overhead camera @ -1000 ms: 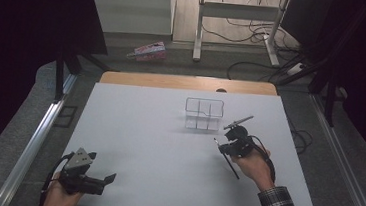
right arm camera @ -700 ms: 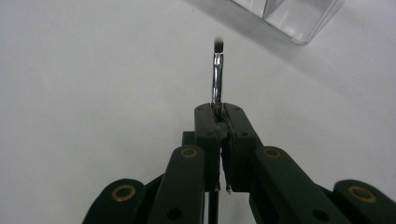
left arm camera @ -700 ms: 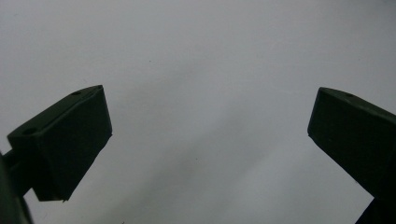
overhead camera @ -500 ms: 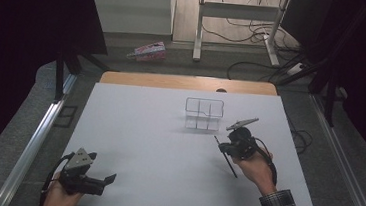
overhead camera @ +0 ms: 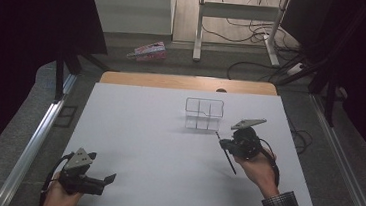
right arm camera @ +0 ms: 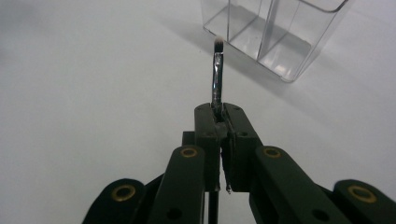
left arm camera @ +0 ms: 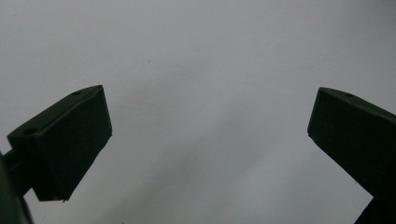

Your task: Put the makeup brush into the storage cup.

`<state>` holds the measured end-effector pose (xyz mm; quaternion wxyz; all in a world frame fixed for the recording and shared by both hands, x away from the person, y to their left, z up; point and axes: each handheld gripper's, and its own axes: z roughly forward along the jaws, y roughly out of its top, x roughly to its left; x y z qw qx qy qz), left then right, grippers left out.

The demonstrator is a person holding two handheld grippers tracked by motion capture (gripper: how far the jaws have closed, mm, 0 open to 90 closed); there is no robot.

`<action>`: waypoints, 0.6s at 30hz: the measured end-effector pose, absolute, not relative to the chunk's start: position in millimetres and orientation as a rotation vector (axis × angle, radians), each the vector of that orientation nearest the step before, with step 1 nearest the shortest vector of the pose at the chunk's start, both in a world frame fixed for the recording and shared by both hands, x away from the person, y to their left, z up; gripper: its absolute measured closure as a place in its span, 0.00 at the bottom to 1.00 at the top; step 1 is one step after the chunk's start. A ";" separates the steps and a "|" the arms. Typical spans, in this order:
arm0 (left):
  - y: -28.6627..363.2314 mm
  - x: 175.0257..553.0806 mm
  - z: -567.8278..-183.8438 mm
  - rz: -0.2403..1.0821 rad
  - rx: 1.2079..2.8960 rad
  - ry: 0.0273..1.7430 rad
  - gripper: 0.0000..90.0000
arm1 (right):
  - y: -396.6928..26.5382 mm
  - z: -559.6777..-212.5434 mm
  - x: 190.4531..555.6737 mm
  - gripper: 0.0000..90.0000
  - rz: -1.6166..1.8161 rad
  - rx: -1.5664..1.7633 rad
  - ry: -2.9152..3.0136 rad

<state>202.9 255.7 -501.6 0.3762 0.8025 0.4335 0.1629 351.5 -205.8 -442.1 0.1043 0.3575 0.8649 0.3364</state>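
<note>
Brush gripped, not yet in the organiser.
Right gripper (right arm camera: pixel 219 116) is clenched on the brush (right arm camera: pixel 217 70), tip just short of the clear organiser (right arm camera: pixel 280 32); left gripper (overhead camera: pixel 98 183) rests released, well apart.

The clear box (overhead camera: pixel 203 114) is the one obstacle on the white worktop (overhead camera: pixel 157 146), standing toward its far side. Left of the box and nearer than it, the sheet lies bare. Just right of the box, the right gripper (overhead camera: pixel 225 143) with its brush (overhead camera: pixel 226 157) takes up the room.
</note>
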 end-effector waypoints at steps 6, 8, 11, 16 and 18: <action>255.7 202.8 -501.5 0.417 2.051 1.109 0.00 | -207.2 -435.7 348.4 0.94 1.041 1.033 2.517; 255.8 202.8 -501.3 0.422 2.051 1.108 0.00 | -207.5 -433.5 347.6 0.94 1.063 1.018 2.506; 256.0 202.6 -501.1 0.423 2.045 1.108 0.00 | -208.2 -431.1 346.9 0.94 1.082 1.023 2.484; 255.8 202.7 -501.1 0.424 2.046 1.107 0.00 | -209.4 -427.5 346.0 0.94 1.115 1.020 2.453; 255.9 202.7 -501.1 0.425 2.047 1.107 0.00 | -208.9 -425.9 345.3 0.94 1.124 1.017 2.445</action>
